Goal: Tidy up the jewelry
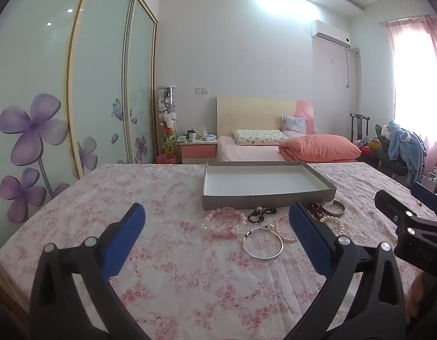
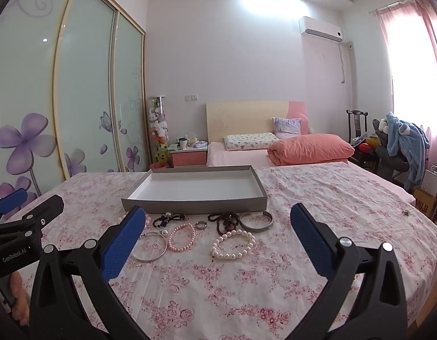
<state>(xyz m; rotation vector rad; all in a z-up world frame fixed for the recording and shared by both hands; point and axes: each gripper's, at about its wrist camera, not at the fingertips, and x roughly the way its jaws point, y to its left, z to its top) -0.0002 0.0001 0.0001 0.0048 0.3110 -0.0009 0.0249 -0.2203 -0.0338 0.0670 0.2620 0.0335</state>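
A shallow grey tray [image 1: 263, 201] [image 2: 195, 206] with a white floor lies empty on the floral cloth. Jewellery is spread just in front of it: a pink flower bracelet [image 1: 224, 221], black beads [image 2: 169, 218], a silver bangle [image 1: 262, 243] [image 2: 150, 248], a pink pearl bracelet [image 2: 181, 238], a white pearl bracelet [image 2: 232, 245], a small ring [image 2: 201, 224], dark red beads [image 2: 225, 221] and a grey bangle [image 2: 256, 221]. My left gripper [image 1: 216, 207] hovers open before the left pieces. Beside it, my right gripper [image 2: 217, 209] is open before the right ones. Neither holds anything.
The floral-covered table [image 2: 317, 198] stretches wide to the right, where a tiny object [image 2: 406, 212] lies near its edge. Behind stand a bed with a salmon quilt [image 2: 309, 147], a nightstand [image 2: 188, 157], a sliding wardrobe [image 1: 99, 85] at left, and a chair with clothes [image 2: 402, 141].
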